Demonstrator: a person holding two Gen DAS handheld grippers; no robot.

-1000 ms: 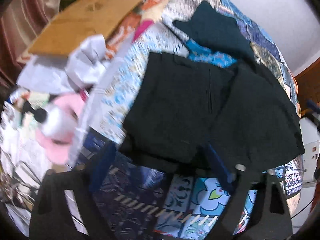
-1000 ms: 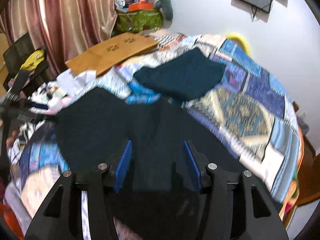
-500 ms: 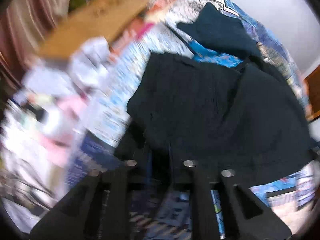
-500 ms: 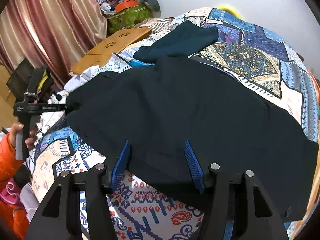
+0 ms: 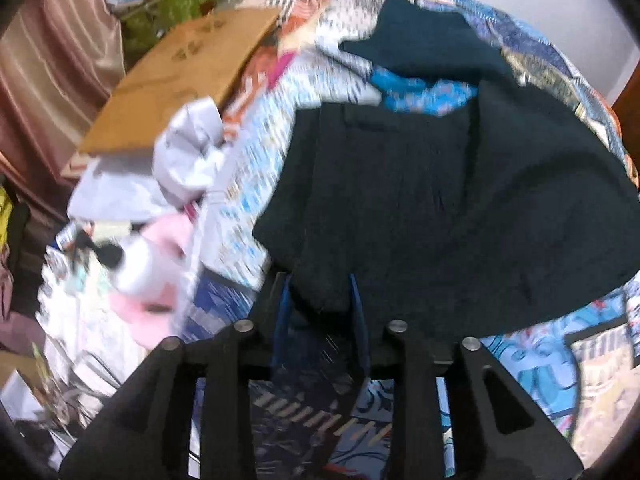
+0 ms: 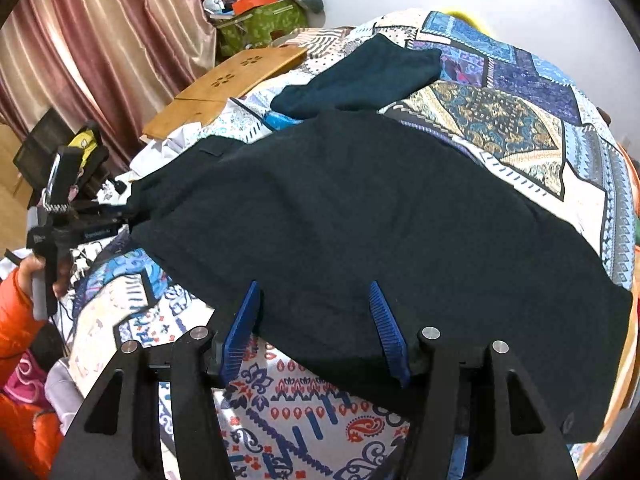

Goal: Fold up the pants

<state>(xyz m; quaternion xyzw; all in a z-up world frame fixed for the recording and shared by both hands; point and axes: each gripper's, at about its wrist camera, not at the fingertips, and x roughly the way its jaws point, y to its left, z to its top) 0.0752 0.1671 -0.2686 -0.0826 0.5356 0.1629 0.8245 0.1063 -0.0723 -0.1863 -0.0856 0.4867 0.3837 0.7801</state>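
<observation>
Gripping is the step in hand: dark pants (image 6: 360,232) lie spread across the patchwork quilt (image 6: 500,128). At their left corner my left gripper (image 5: 320,300) stands narrowly parted, its jaws having just been opening, cloth bunched between them; whether they pinch it I cannot tell. My right gripper (image 6: 316,320) straddles the near hem half open, pads clear of it. Next it must close, then both lift. Only the right view shows the hand (image 6: 36,272) on the left tool.
</observation>
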